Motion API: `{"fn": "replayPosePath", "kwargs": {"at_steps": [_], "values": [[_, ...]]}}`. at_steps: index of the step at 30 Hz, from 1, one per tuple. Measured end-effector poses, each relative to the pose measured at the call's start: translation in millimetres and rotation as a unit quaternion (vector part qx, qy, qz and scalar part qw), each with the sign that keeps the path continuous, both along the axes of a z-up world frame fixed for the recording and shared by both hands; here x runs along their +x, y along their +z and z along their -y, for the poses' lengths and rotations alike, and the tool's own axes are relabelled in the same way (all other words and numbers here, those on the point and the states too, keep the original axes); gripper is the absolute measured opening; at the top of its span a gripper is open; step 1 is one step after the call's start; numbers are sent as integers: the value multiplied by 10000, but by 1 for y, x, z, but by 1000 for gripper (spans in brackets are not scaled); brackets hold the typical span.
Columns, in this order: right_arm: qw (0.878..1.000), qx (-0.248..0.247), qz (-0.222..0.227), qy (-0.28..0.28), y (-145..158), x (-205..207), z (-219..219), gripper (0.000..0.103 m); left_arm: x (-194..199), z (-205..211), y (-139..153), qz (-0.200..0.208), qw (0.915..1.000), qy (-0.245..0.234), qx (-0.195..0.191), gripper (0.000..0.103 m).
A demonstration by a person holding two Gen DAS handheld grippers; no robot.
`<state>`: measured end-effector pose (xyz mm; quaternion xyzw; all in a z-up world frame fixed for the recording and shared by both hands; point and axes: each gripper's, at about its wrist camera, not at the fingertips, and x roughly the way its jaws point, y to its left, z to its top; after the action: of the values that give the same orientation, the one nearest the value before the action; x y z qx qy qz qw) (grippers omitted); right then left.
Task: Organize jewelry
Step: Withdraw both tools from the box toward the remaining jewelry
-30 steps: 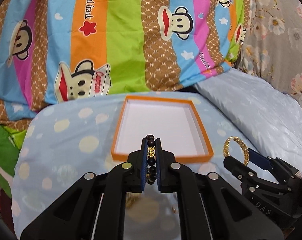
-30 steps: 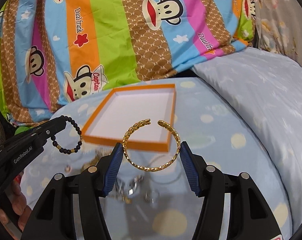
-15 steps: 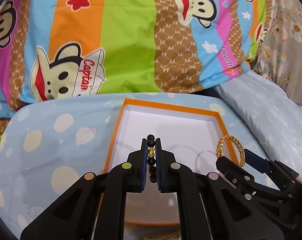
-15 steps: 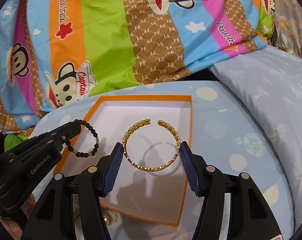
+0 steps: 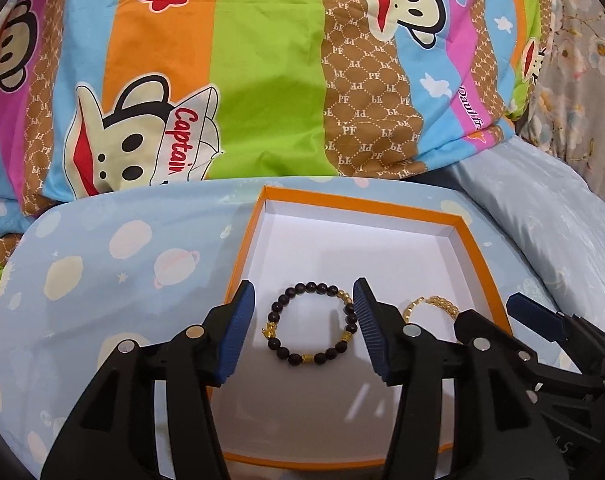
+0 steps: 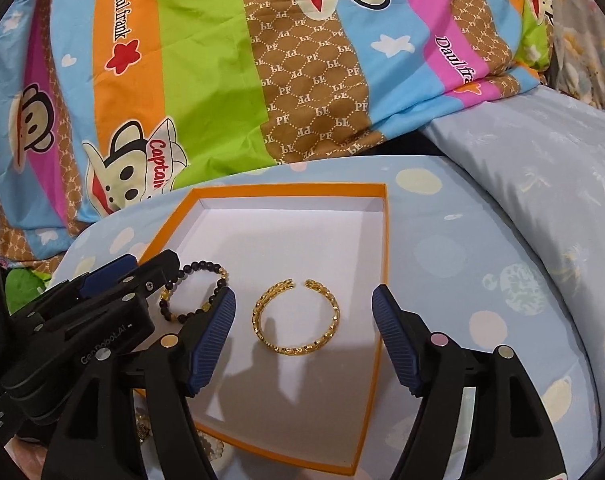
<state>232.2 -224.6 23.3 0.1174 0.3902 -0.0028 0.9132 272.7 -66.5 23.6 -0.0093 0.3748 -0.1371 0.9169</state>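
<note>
Nearest the viewer, two black handheld claws with ribbed blue pads reach down over an open orange box (image 5: 478,252) with a white floor, resting on pale blue bedding (image 5: 114,264) printed with planets. The left gripper (image 5: 304,330) has just been opening; its jaws now stand spread, and the beaded bracelet (image 5: 312,322) lies flat on the box floor in the gap between them, touched by neither pad. The right gripper (image 6: 304,334) has likewise just been opening and stands wider still, with the gold bangle (image 6: 296,316) lying loose between its pads, also untouched. The two pieces rest side by side inside the box, near each other but apart. The beaded bracelet looks light and floppy, dark round beads with small gold charms, likely to sag and roll, so it is probably best pinched across the strand. The gold bangle looks stiff, light and slick, an open cuff with a gap at its far side, probably best gripped across its outer edges. Beyond the box lies a brightly striped cartoon monkey quilt (image 6: 206,80).
</note>
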Motion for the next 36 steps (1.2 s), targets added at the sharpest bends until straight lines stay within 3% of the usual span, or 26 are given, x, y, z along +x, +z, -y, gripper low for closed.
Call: {"fn": "replayPosePath", "kwargs": {"at_steps": [3,6,8,12,18,27,33,36], "values": [[9999,99,-57,55,-2,-16,1,68,-8,-3,-3,-71,9999,-28,129,49],[9999,2,-40,144,-2,-33,-5,56,-16,-11,-9,-145,9996,38,247,49],[9996,-45,-122,251,-4,-37,-11,38,-21,-15,-12,-241,9994,43,223,49],[9986,-254,-352,293,-15,-38,-21,27,-31,-14,-14,-233,9989,29,413,49],[9985,-315,-384,222,-17,-47,-15,21,-49,-5,-20,-301,9971,-186,675,49],[9981,-452,-404,79,-16,-57,-1,15,-67,4,-21,-427,9972,-335,517,48],[9995,-298,101,-22,11,-95,-1,23,-77,-27,10,-140,9992,-106,-355,49],[9997,-123,193,51,15,-120,-6,29,-94,-49,26,88,9988,46,-476,54]]}}
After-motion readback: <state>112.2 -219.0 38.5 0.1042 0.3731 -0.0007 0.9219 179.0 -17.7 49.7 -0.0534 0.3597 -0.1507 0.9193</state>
